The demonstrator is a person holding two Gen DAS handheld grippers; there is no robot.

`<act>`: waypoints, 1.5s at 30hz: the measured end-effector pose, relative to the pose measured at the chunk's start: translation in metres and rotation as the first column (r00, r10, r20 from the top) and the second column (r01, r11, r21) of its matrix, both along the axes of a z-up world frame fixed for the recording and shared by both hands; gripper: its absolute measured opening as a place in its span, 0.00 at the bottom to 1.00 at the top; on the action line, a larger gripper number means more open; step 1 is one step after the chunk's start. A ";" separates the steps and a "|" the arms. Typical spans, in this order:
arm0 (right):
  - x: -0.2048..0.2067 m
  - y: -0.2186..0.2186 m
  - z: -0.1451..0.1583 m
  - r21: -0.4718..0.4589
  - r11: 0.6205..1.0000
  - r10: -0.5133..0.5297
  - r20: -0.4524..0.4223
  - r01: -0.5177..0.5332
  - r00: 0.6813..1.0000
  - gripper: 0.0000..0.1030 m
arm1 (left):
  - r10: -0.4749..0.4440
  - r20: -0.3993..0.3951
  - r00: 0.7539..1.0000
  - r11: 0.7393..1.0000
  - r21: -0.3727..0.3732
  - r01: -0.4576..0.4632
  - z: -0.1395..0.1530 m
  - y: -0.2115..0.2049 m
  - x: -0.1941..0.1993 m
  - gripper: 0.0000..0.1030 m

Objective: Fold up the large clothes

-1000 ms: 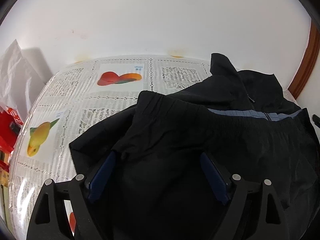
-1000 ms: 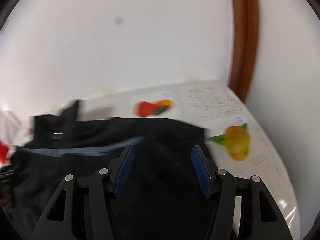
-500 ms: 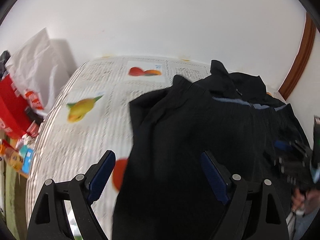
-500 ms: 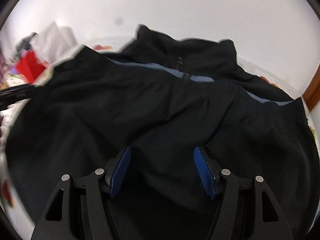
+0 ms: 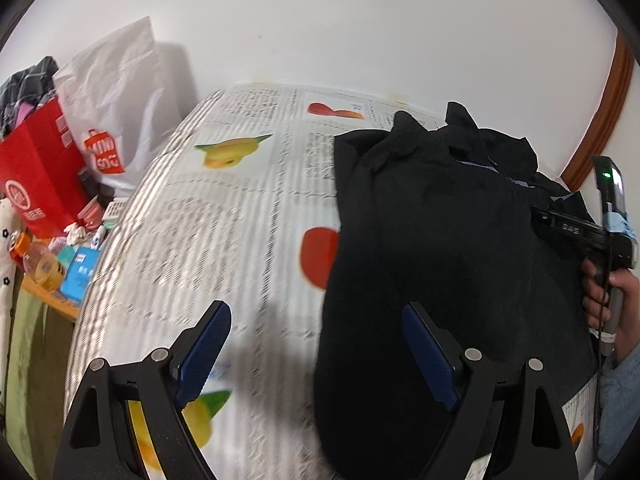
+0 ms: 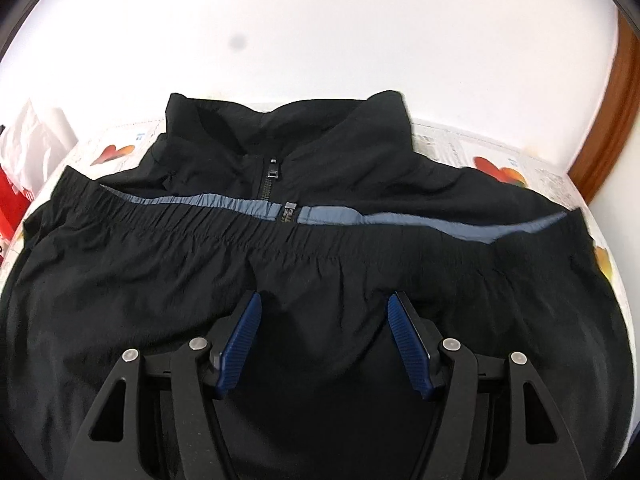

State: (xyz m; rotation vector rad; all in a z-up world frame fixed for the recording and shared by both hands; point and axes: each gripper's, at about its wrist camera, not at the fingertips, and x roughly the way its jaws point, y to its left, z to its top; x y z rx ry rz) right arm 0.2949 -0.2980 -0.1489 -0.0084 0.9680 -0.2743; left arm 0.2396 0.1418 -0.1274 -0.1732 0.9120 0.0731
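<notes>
White wall behind, fruit-print tablecloth (image 5: pixel 224 232) under a folded black jacket (image 6: pixel 320 264) — left gripper (image 5: pixel 316 344) gaping over cloth and jacket edge, right gripper (image 6: pixel 320 320) spread, gripping nothing.

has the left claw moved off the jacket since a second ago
Yes. The left claw has slid left against the fruit-print tablecloth: earlier both fingers framed the black jacket, now its left finger is over bare cloth, jaws open and empty.

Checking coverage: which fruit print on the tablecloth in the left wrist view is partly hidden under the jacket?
The red fruit print: its right side disappears under the jacket. The yellow prints lie fully clear.
</notes>
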 end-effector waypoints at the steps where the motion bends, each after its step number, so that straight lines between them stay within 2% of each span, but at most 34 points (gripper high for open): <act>1: -0.009 0.003 0.003 -0.001 1.000 0.011 0.003 -0.011 1.000 0.63 | 0.007 0.003 1.000 1.000 -0.001 -0.007 0.001 0.003 -0.005 0.84; 3: -0.026 0.014 0.003 -0.033 0.999 0.021 -0.021 -0.022 1.000 0.63 | 0.017 0.005 1.000 1.000 -0.005 -0.017 0.002 0.007 -0.012 0.84; 6: -0.056 0.025 -0.001 -0.019 0.999 0.036 -0.034 -0.037 0.999 0.63 | 0.033 0.006 0.999 0.999 -0.025 -0.033 0.003 0.011 -0.024 0.84; 10: -0.107 0.044 -0.006 -0.081 0.996 0.038 -0.037 -0.041 0.999 0.62 | 0.040 0.012 0.999 0.999 -0.037 -0.040 0.008 0.011 -0.045 0.84; 14: -0.145 0.057 -0.006 -0.040 0.998 0.047 -0.032 -0.048 0.998 0.62 | 0.053 0.021 0.998 0.997 -0.051 -0.051 0.012 0.010 -0.067 0.84; 19: -0.186 0.072 0.003 -0.010 0.997 0.080 -0.035 -0.081 0.996 0.62 | 0.069 0.013 0.998 0.997 -0.029 -0.069 0.011 0.009 -0.089 0.84; 22: -0.201 0.090 0.009 -0.055 0.990 0.125 -0.050 -0.127 0.991 0.63 | 0.083 -0.008 0.996 0.996 -0.011 -0.084 0.006 0.013 -0.103 0.84; 25: -0.204 0.118 0.008 -0.121 0.970 0.206 -0.056 -0.211 0.977 0.63 | 0.098 -0.028 0.995 0.995 -0.006 -0.099 0.001 0.019 -0.114 0.84; 28: -0.198 0.151 0.003 -0.130 0.944 0.296 -0.061 -0.302 0.953 0.63 | 0.112 -0.052 0.992 0.994 0.013 -0.111 -0.005 0.024 -0.124 0.84; 35: -0.169 0.233 -0.023 -0.206 0.821 0.524 -0.103 -0.533 0.846 0.62 | 0.111 -0.083 0.990 0.993 0.037 -0.108 -0.015 0.031 -0.143 0.84; 39: -0.148 0.262 -0.029 -0.199 0.778 0.590 -0.098 -0.596 0.802 0.62 | 0.122 -0.089 0.988 0.992 0.036 -0.120 -0.017 0.036 -0.147 0.84; 42: -0.133 0.283 -0.035 -0.221 0.754 0.615 -0.094 -0.618 0.783 0.62 | 0.122 -0.086 0.989 0.993 0.015 -0.121 -0.019 0.038 -0.148 0.84; 45: -0.118 0.292 -0.037 -0.224 0.765 0.604 -0.079 -0.604 0.793 0.63 | 0.109 -0.088 0.990 0.994 0.003 -0.109 -0.019 0.037 -0.146 0.84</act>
